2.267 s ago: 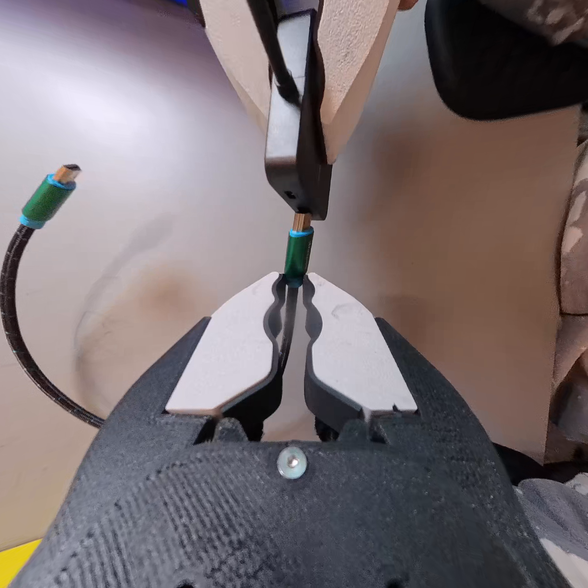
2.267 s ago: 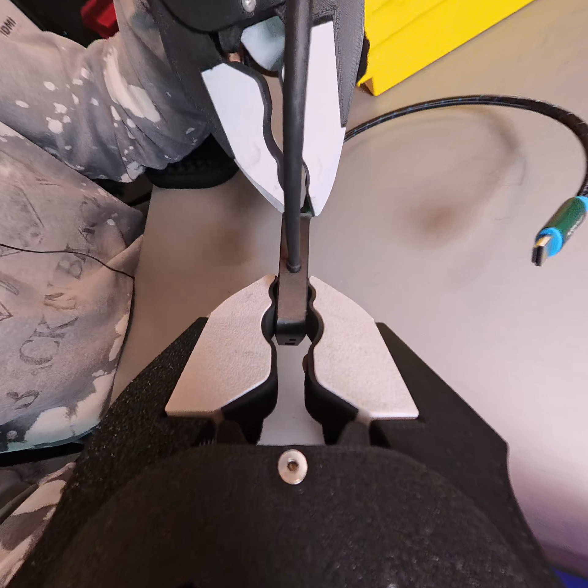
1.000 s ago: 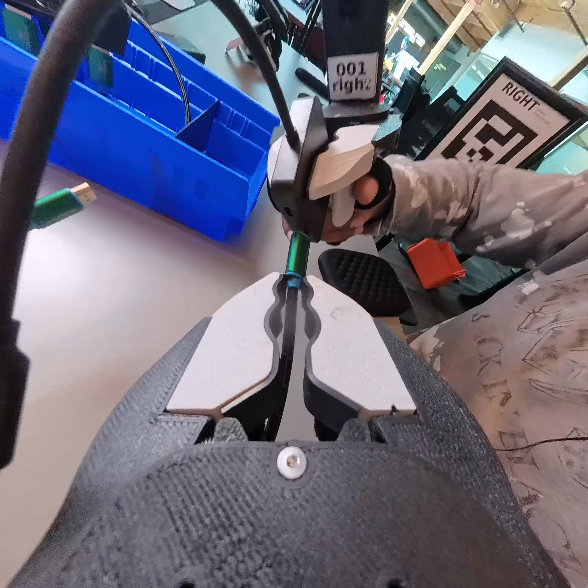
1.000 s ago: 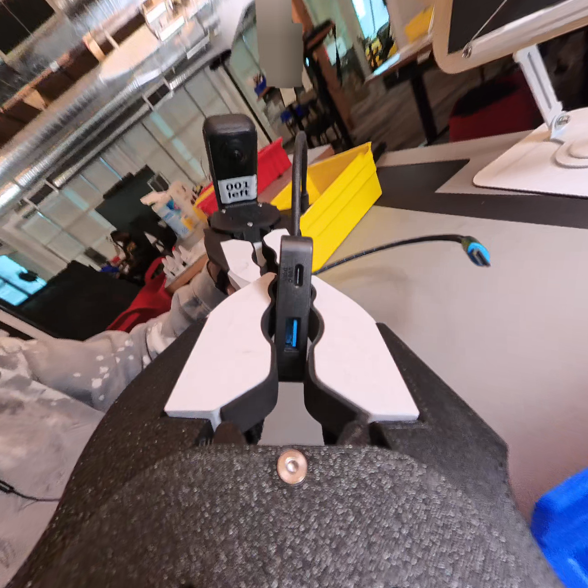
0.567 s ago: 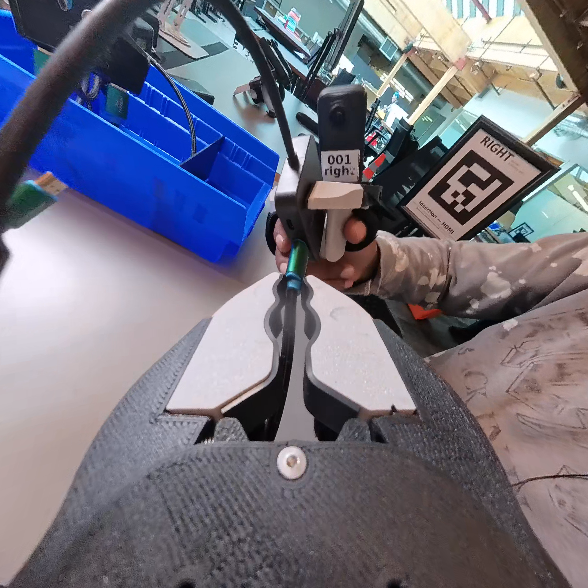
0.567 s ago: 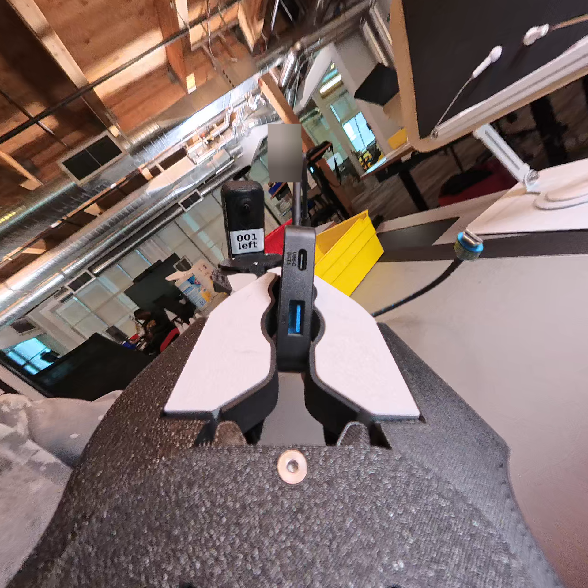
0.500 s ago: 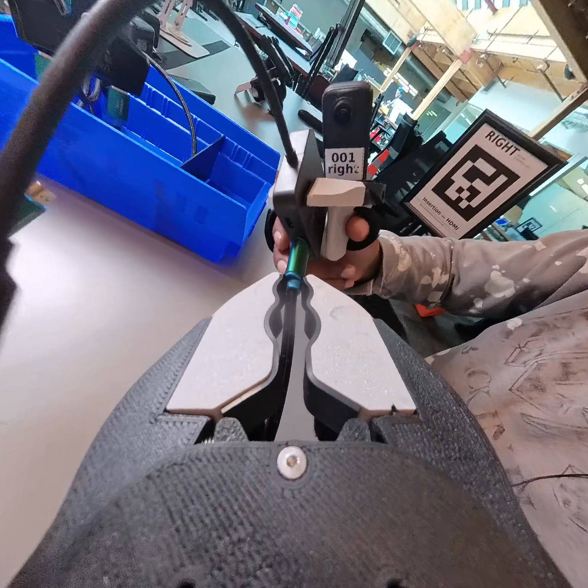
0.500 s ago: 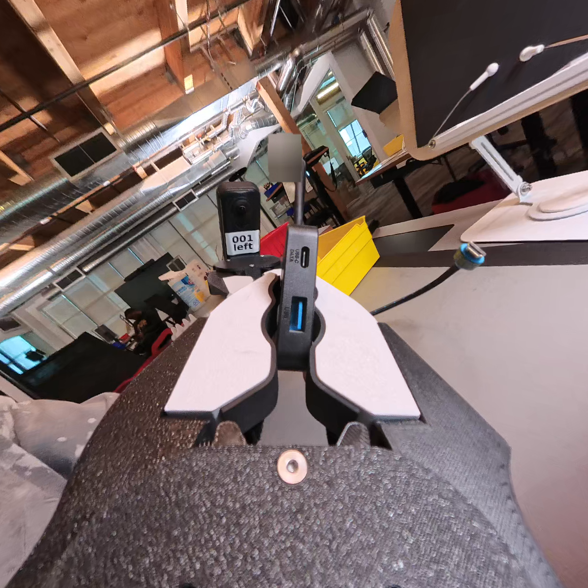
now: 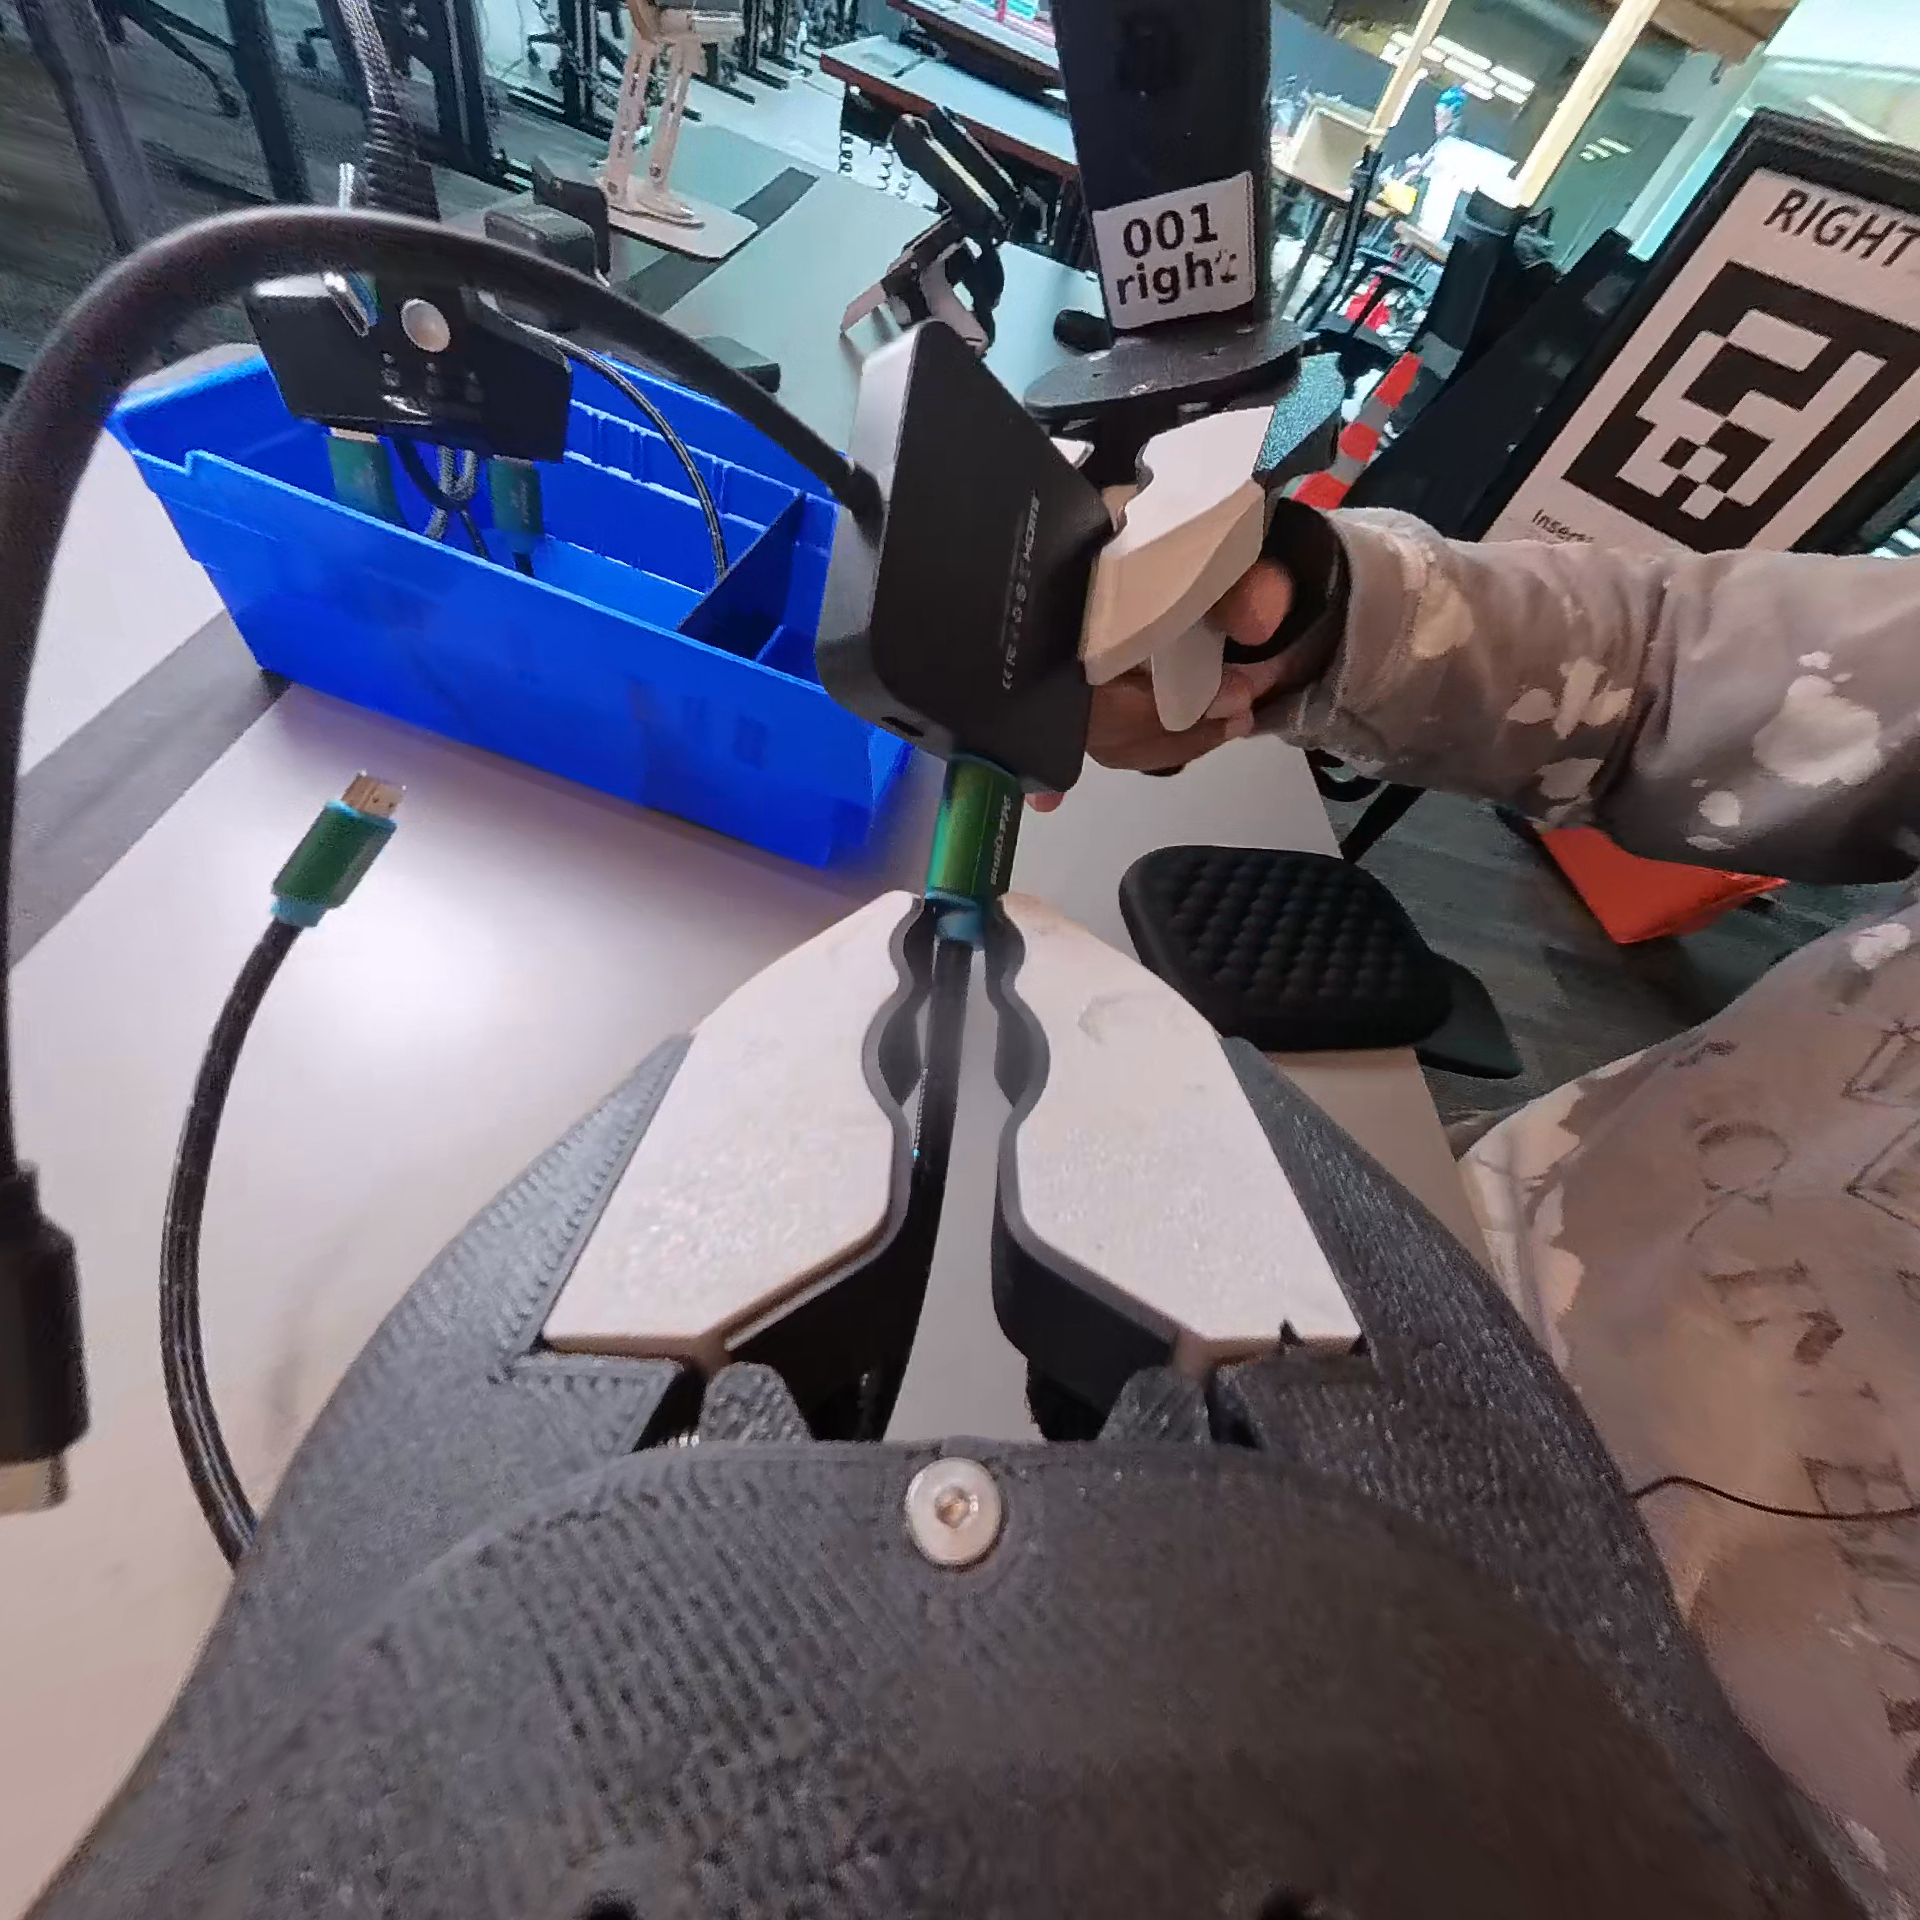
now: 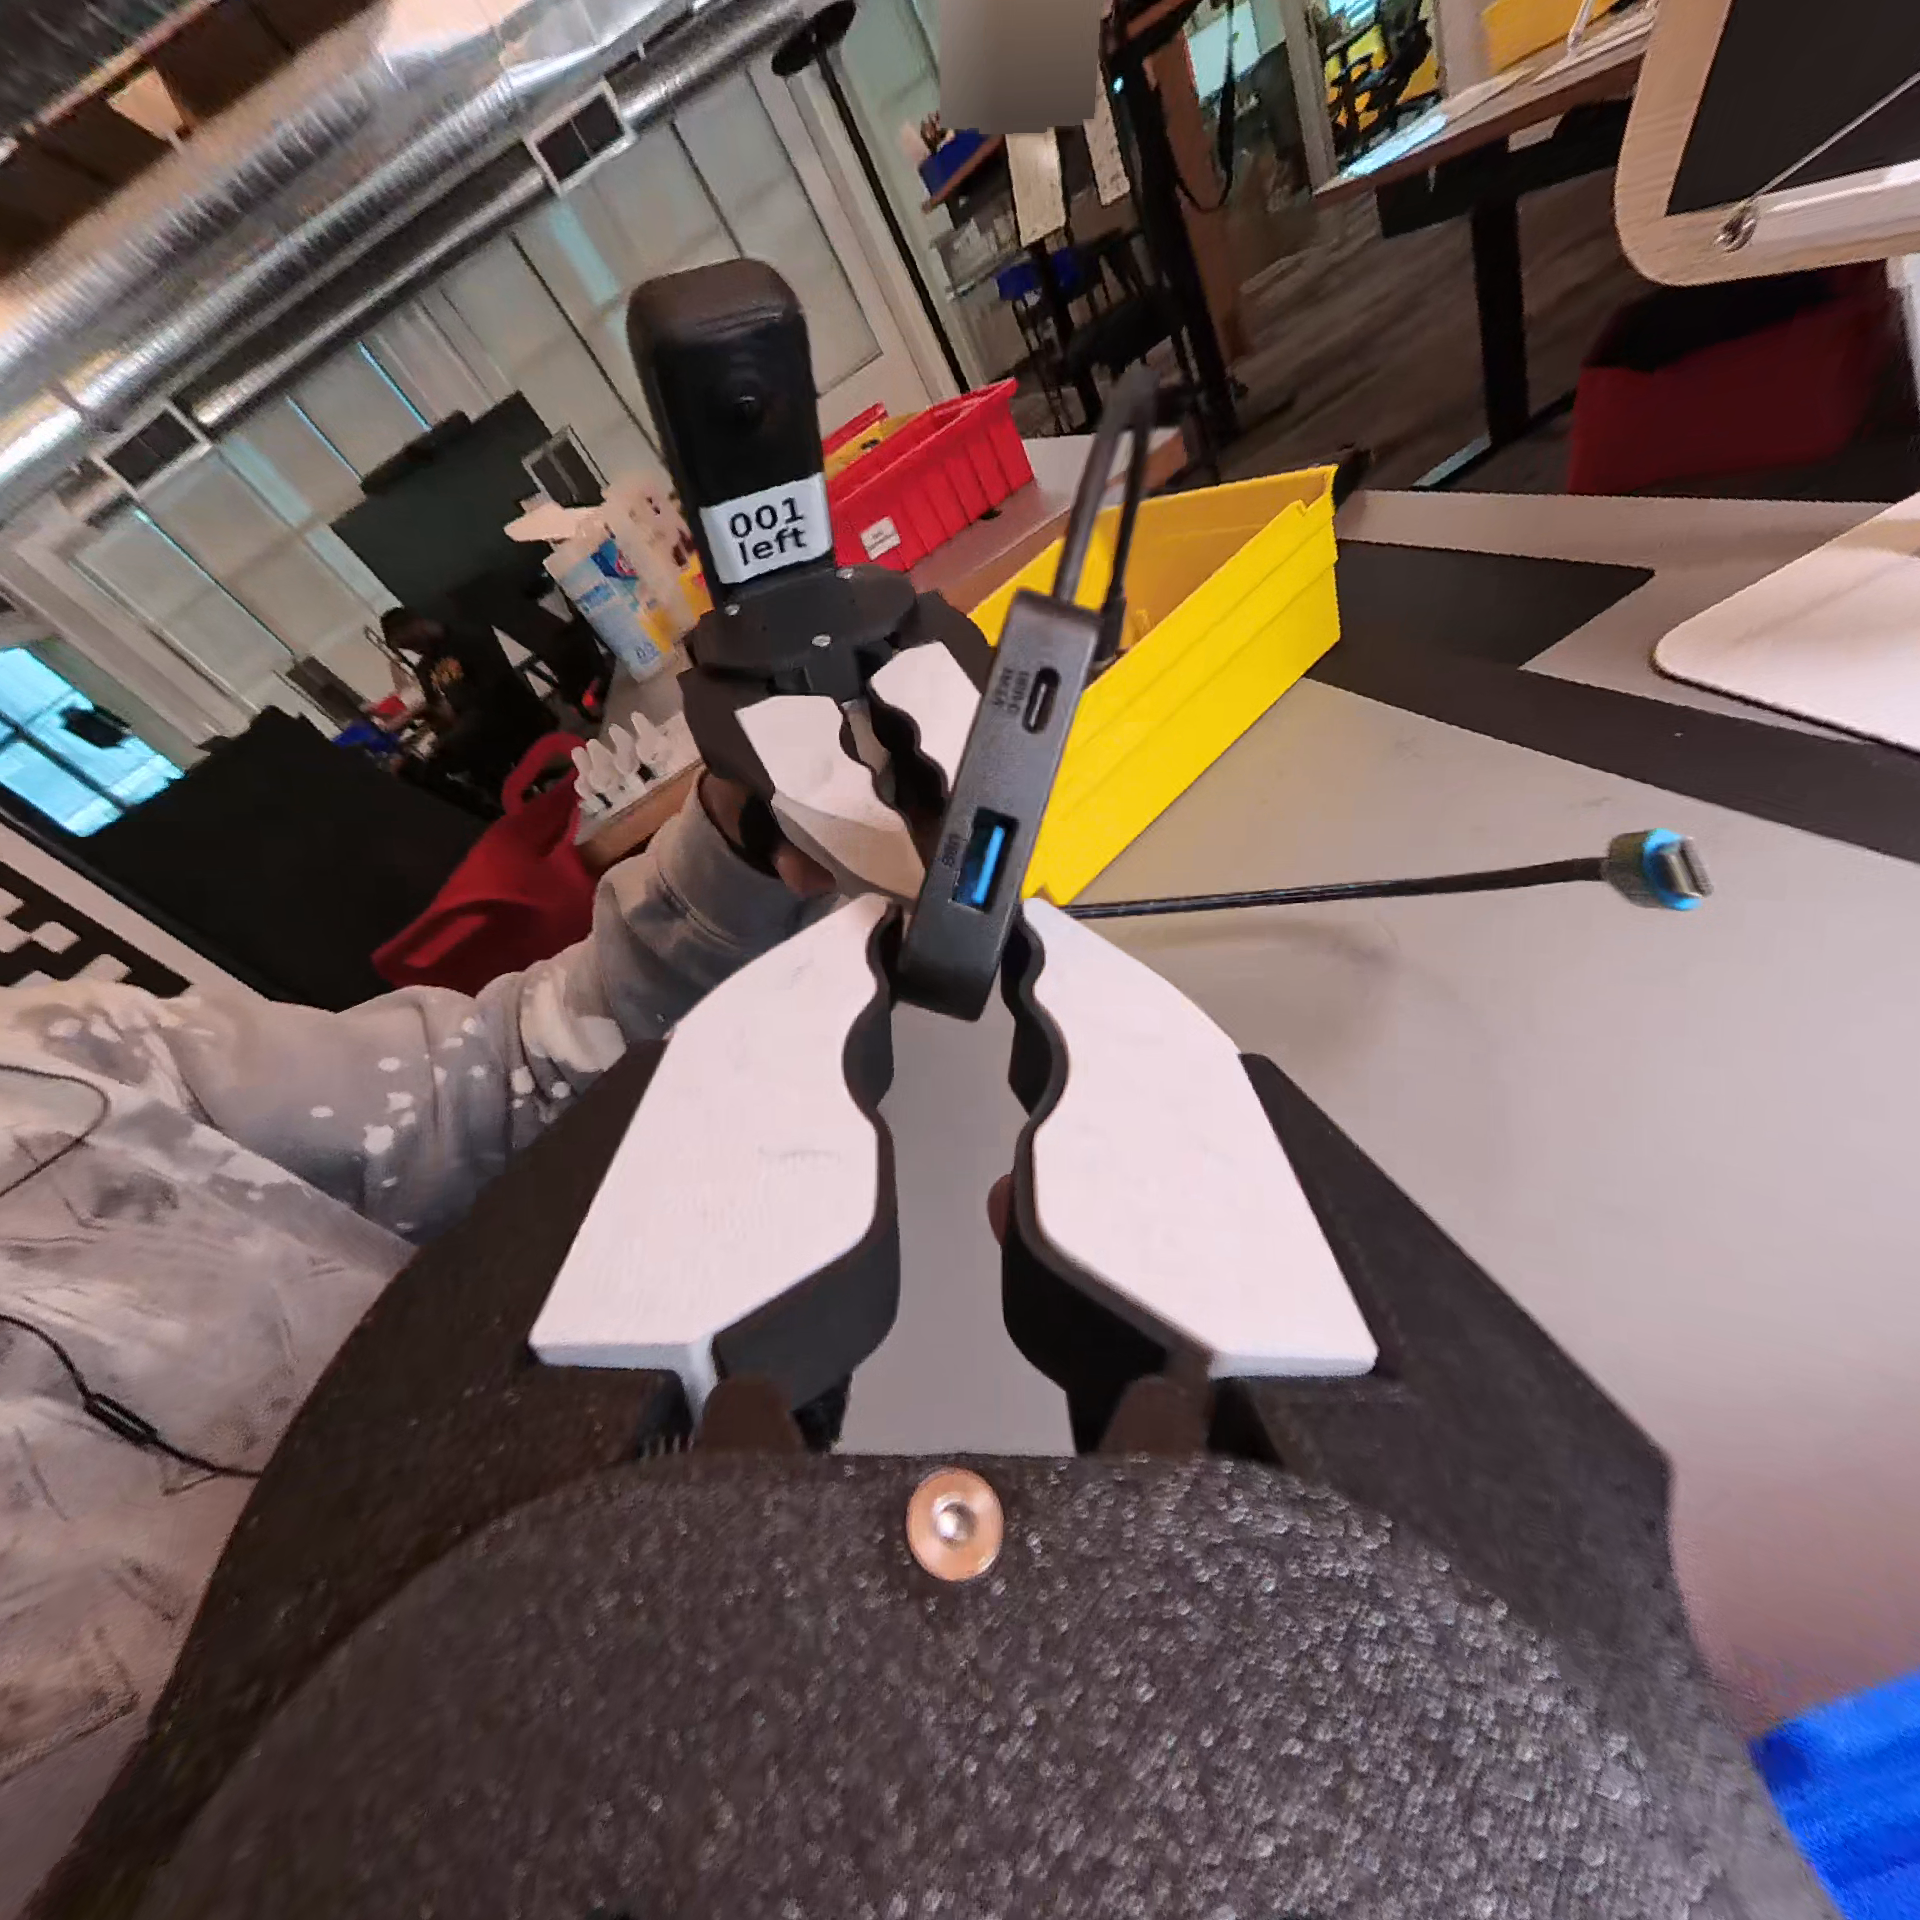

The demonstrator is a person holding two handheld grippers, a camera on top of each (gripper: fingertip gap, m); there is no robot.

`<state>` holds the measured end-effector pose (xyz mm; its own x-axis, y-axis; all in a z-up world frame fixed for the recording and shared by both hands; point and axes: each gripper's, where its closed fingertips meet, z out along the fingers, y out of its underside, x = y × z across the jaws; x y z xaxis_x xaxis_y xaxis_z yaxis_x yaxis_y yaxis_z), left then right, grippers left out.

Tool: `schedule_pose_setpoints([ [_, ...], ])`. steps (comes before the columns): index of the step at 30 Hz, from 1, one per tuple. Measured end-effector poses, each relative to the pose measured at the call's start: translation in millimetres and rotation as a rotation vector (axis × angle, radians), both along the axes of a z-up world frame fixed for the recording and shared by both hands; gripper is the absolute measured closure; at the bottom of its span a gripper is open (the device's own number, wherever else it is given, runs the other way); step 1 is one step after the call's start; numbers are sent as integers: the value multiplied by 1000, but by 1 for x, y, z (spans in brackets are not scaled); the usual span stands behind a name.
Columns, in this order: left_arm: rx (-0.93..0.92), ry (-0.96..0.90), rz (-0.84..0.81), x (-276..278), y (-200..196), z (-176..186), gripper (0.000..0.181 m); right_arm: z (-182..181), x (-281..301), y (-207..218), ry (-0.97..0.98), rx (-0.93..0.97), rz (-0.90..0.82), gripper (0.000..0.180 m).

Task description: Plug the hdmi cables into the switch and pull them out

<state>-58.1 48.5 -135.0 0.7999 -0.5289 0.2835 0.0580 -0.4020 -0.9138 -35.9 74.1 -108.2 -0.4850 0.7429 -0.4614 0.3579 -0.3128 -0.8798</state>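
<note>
Left gripper (image 9: 958,940) clamped on green HDMI plug (image 9: 972,837), seated in switch (image 9: 961,582) pinched by right gripper (image 10: 948,940). Second plug (image 9: 335,852) loose on bench (image 9: 499,997), left of left gripper. Unplugging remains.

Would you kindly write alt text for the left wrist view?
The left gripper clamps a green HDMI plug seated in a black switch held by the right gripper. A second green plug lies loose on the table before a blue bin.
</note>
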Motion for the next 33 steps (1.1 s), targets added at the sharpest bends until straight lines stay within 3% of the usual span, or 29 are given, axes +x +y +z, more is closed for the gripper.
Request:
schedule_pose_setpoints([
  [8, 95, -28, -2, 22, 2, 23, 172, 20, 25, 1, 104, 150, -50, 165],
  [12, 212, 6, 97, 16, -3, 53, 172, 58, 40, 5, 162, 315, -63, 165],
  [16, 300, 117, 234, -15, -24, 79, 166, 105, 59, 45, 167, 452, -162, 166],
  [21, 322, 90, 278, -35, -39, 93, 165, 149, 86, 117, 92, 517, -386, 166],
  [25, 303, 98, 286, -39, -36, 87, 165, 139, 99, 173, -10, 499, -562, 166],
  [33, 267, 117, 293, -39, -31, 77, 165, 46, 78, 239, -157, 437, -650, 165],
])
